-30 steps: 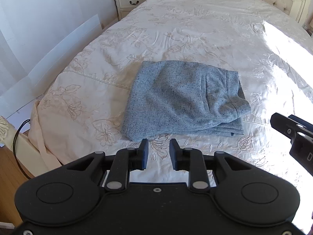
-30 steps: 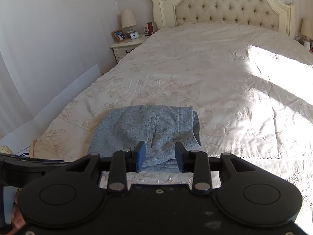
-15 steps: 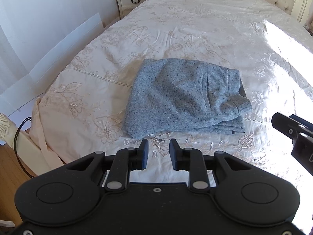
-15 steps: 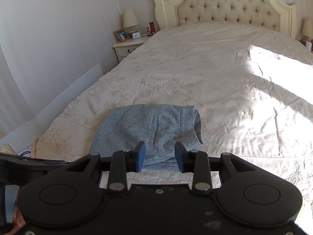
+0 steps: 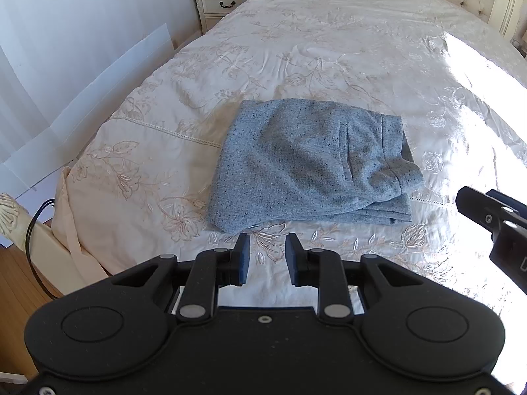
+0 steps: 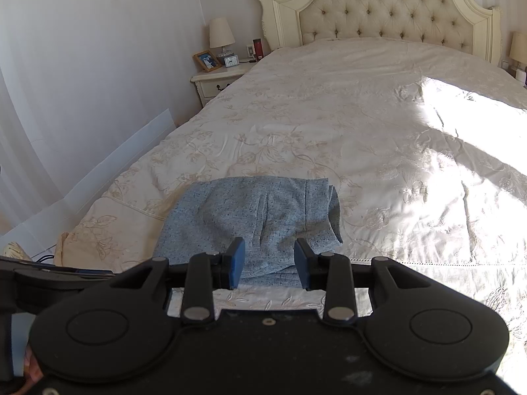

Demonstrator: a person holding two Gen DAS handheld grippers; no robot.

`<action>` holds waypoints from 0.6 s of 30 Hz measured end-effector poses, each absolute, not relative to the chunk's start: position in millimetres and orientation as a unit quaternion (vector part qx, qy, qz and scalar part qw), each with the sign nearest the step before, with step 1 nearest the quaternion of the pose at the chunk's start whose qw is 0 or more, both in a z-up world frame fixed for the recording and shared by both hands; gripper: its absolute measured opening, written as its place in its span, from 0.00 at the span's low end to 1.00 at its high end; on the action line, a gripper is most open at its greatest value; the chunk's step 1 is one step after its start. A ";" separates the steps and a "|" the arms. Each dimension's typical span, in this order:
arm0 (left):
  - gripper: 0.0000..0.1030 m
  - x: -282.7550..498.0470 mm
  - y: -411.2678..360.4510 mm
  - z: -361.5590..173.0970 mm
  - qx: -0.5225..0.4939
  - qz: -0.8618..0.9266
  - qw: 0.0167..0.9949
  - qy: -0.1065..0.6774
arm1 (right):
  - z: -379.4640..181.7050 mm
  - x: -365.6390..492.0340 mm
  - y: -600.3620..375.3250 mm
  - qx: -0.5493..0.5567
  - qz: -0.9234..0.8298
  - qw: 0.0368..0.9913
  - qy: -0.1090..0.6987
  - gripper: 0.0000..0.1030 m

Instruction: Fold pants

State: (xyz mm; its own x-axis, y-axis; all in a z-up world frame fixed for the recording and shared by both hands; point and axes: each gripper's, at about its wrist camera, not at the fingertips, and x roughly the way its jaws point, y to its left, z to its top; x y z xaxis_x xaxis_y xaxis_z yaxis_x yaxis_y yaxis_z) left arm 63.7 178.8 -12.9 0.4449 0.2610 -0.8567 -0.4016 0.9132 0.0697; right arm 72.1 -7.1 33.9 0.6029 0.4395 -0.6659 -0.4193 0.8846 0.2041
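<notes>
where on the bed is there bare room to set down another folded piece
The cream embroidered bedspread lies bare from the folded grey-blue flecked pants up to the tufted headboard, and to their right across the sunlit patch. A narrower bare strip runs left of the pants to the bed's edge. The near edge is crowded: both open grippers hover there.

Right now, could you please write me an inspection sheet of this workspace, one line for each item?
Surface: cream embroidered bedspread, sunlit at right.
Job's things: grey speckled fabric pants, folded into a compact stack, lying flat.
Clutter: nothing seen on the bed.
Grippers: left hand-held gripper open, empty; right hand-held gripper open, empty, both short of the pants.
Cables: black cable beside the bed's foot.
Surroundings: tufted cream headboard, cream nightstand with a lamp.
</notes>
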 end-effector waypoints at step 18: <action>0.35 64.0 178.3 -13.4 -0.068 0.190 0.848 0.490 | 34.4 71.6 -8.0 0.014 0.245 0.894 0.374 0.35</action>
State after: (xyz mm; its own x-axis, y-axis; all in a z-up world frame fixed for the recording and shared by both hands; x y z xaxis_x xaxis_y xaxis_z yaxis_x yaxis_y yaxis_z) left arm 64.0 178.3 -13.4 0.4480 0.2550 -0.8569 -0.3886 0.9187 0.0703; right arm 71.6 -8.0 34.4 0.5997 0.4486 -0.6626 -0.4277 0.8796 0.2085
